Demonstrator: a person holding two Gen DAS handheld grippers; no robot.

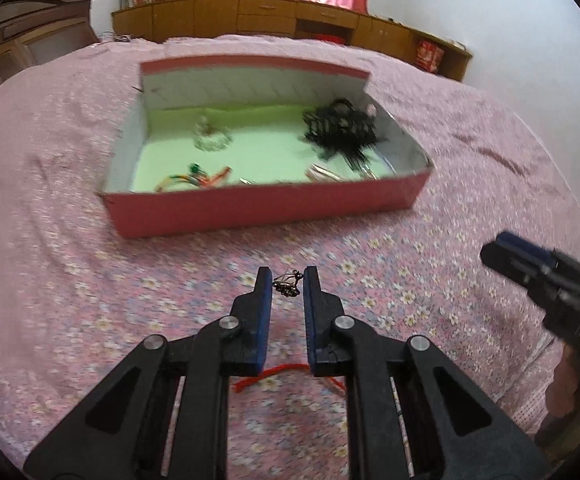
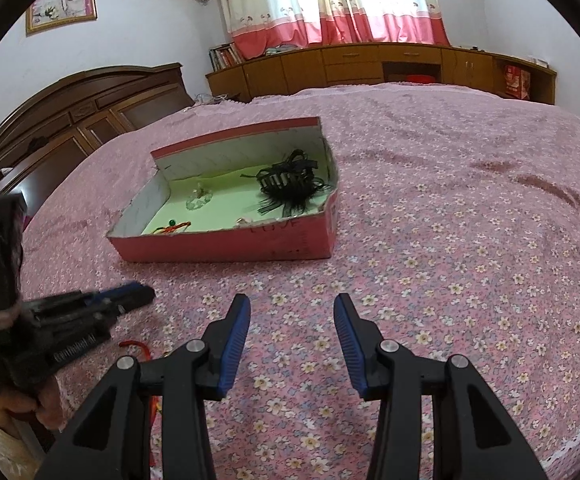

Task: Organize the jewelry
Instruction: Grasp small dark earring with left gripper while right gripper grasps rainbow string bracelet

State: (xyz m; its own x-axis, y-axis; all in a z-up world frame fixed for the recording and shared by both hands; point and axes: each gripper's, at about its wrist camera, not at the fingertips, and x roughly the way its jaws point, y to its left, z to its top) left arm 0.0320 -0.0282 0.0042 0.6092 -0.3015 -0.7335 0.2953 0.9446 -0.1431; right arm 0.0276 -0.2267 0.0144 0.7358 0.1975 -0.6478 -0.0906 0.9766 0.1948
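Between the blue-padded fingers of the left gripper (image 1: 288, 280), near their tips, sits a small dark metal ornament (image 1: 287, 283), a tangle of wire loops and tiny beads; its longer side runs roughly across the gap from one finger to the other. The fingers stand close on either side of it, but whether they actually pinch it cannot be told. The right gripper (image 2: 290, 304) hangs over the flowered pink bedspread (image 2: 449, 240) with its fingers wide apart and nothing between them. Beyond both grippers lies one pink box (image 1: 266, 208) with a pale green floor, its long side facing the cameras. Inside it are four visible groups: a black frilly hair clip (image 1: 339, 124) at the right, a clear beaded piece (image 1: 212, 136) at the left, a multicoloured cord (image 1: 194, 180) near the front wall, and some pale pieces (image 1: 329, 174) by the front right. One red string (image 1: 266, 376) lies on the bedspread under the left gripper
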